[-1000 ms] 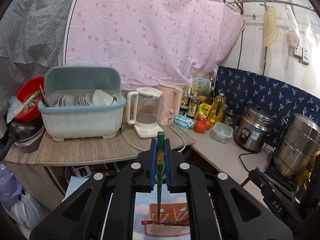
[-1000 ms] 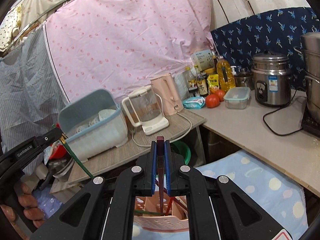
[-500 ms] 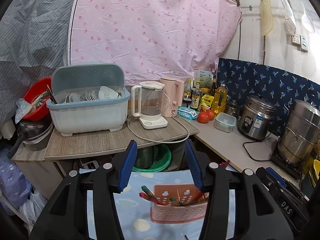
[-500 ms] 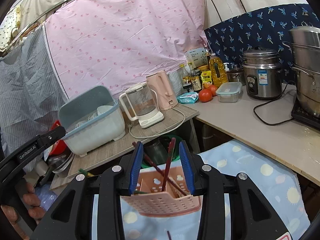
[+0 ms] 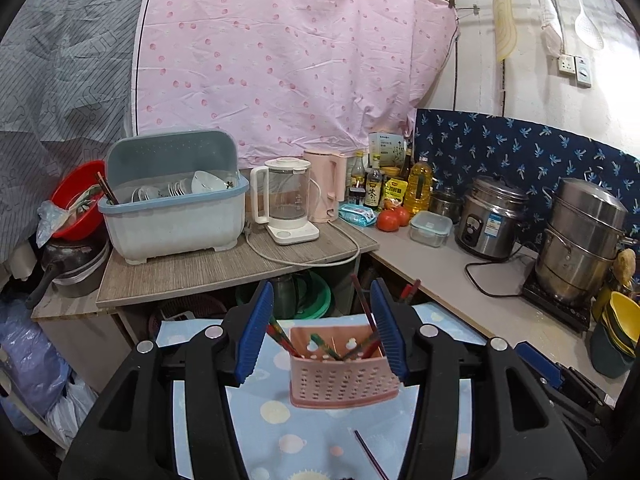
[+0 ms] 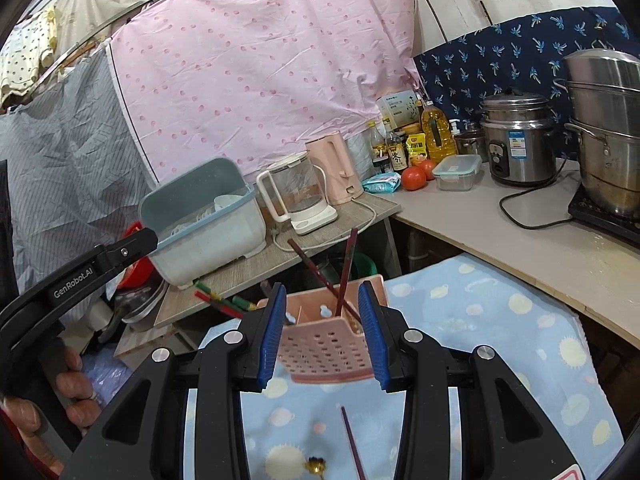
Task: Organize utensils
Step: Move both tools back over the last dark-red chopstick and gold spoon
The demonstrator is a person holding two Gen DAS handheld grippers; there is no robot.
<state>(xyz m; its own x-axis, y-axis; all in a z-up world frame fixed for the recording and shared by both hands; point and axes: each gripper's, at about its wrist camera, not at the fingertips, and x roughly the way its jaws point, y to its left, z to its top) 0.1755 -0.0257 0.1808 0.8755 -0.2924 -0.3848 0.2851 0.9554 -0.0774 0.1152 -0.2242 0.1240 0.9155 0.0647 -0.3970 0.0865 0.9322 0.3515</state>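
Note:
A pink perforated utensil holder stands on the blue spotted cloth. Several chopsticks lean inside it, among them dark red ones and green and red ones that poke out to the left. My left gripper is open a little short of the holder, nothing between its pads. Just as bare, my right gripper is open and frames the holder without touching it. One loose dark chopstick and a gold spoon lie on the cloth below the fingers.
Behind the cloth a wooden shelf carries a blue dish rack, a glass kettle and a pink kettle. On the pale counter to the right are bottles, tomatoes, a rice cooker and a steel pot. A hand holds the left tool.
Both grippers were shut on a chopstick over the holder, the left on a green one and the right on a dark red one. They opened, the chopsticks dropped in, and both drew back.

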